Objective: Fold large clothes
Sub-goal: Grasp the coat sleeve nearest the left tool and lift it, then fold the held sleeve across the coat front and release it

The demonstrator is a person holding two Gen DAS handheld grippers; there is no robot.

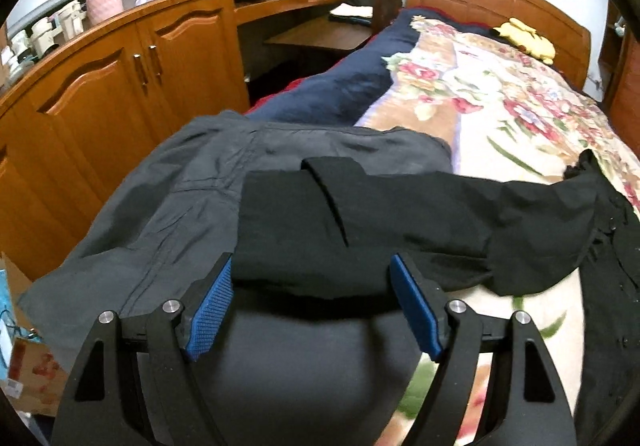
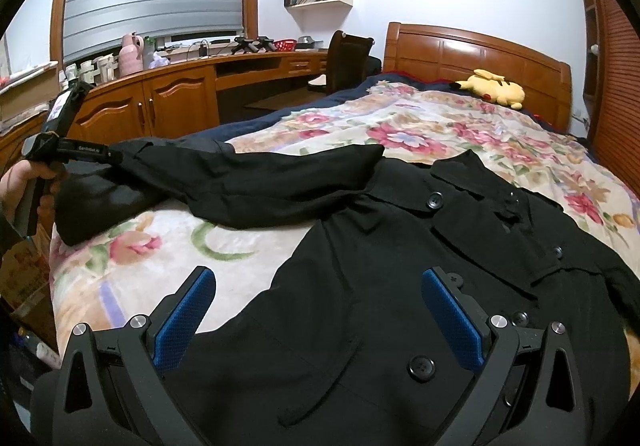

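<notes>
Black cloth fills both views: a large buttoned coat (image 2: 400, 266) lies front-up across the near part of the bed (image 2: 400, 117), its collar toward the far right and one sleeve (image 2: 260, 181) stretched out to the left edge. That spread-out lay looks deliberate, since a flat garment with the sleeve pulled straight is ready to be turned in over the body.

At the sleeve's cuff end the left gripper (image 1: 310, 288) has its blue fingers (image 1: 214, 296) on either side of the cuff, spread partway with cloth between them; I cannot tell whether the pads are pressing on it. The person's hand (image 2: 18, 181) holds that tool at the far left of the right wrist view. The right gripper (image 2: 316, 310) hovers over the coat's lower front with fingers spread wide, gripping nothing, probably placed to steady the body while the sleeve is folded.

Under the cuff lies a grey garment (image 1: 192, 181) that hangs over the left edge of the bed, and it could be caught up with the sleeve. A yellow plush toy (image 2: 494, 87) sits far off by the headboard, well apart. A wooden cabinet (image 1: 120, 85) runs along the left.
</notes>
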